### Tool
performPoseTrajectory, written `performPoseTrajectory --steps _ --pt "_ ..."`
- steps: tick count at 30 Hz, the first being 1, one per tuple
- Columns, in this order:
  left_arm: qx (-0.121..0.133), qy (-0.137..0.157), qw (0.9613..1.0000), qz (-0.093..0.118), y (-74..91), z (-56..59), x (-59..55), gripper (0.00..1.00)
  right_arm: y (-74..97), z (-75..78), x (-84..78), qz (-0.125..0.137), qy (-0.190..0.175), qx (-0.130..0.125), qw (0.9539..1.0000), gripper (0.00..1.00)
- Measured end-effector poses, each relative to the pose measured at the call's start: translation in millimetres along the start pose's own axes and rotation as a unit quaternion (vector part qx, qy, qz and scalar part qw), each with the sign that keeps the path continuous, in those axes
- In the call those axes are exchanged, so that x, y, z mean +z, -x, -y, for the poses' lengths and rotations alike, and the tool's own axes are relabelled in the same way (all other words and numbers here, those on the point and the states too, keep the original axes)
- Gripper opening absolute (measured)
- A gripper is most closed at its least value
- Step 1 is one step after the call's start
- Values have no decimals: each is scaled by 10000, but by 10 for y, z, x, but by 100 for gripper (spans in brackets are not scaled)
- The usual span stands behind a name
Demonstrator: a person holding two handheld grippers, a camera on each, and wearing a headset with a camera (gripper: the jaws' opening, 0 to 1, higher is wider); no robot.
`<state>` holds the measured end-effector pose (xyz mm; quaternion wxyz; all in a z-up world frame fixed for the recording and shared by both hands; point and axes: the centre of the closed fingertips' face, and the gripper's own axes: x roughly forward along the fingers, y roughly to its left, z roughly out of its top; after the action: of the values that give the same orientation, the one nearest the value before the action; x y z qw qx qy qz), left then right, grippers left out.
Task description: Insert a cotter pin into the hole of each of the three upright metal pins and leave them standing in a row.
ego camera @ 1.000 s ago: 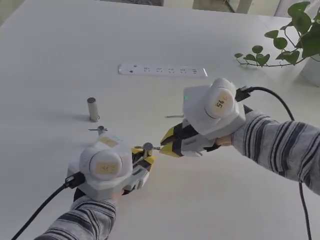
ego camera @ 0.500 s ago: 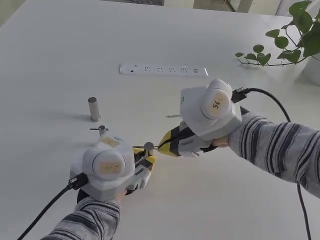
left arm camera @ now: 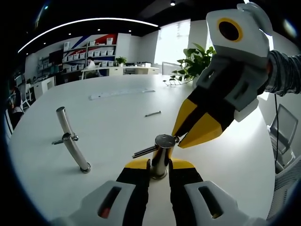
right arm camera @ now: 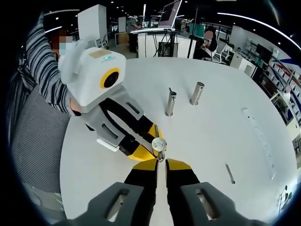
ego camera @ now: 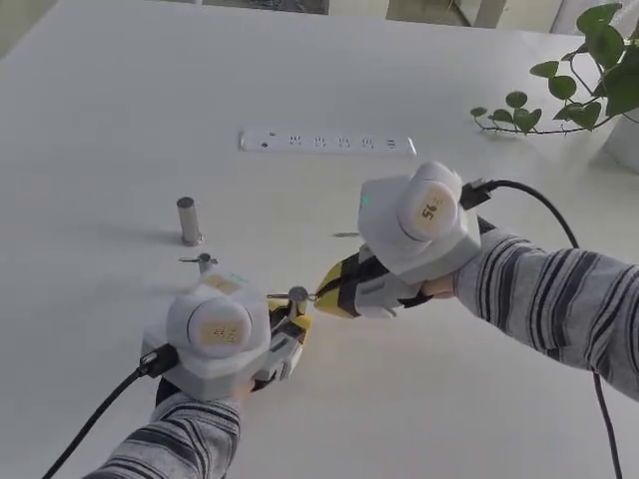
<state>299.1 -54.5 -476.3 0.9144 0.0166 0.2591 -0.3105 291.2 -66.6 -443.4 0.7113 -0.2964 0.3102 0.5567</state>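
Item 1, left gripper (left arm camera: 160,165): jaws are clamping the base of 1 upright metal pin (left arm camera: 162,149), which is standing on the table (ego camera: 150,100).
Item 2, right gripper (right arm camera: 161,162): jaws are pinching together on a cotter pin (left arm camera: 145,151) at the held pin's head. The cotter pin is passing through the hole and sticking out on the far side.
Item 3, second metal pin (ego camera: 205,262): standing near the left gripper, carrying a cotter pin crosswise.
Item 4, bare metal pin (ego camera: 187,220): standing just beyond item 3.
Item 5, loose cotter pin (ego camera: 347,234): lying flat near the right gripper.
Item 6, power strip (ego camera: 327,142) and plant (ego camera: 589,70): sitting farther back on the table.
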Motion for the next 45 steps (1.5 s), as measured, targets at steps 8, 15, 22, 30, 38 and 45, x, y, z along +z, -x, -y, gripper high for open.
performPoseTrajectory --steps 8,15,22,30,38,45 --pt "-27 -204 9997 -133 151 -35 -58 28 5 8 62 145 -283 -15 9995 13" --pt "-161 -258 9995 -62 286 7 -20 41 -58 -55 125 186 -336 77 9992 17" --pt "-257 -289 9992 -54 409 32 -9 50 -142 -77 149 114 -272 123 9995 17" --pt "-388 -325 9987 -69 505 31 10 57 -221 -75 155 84 -232 153 9996 15" --pt "-499 -235 9985 36 588 43 108 65 -265 -75 148 113 -239 170 9995 10" --pt "-377 -261 9989 -3 697 -35 112 67 -263 -73 143 116 -248 195 9994 9"
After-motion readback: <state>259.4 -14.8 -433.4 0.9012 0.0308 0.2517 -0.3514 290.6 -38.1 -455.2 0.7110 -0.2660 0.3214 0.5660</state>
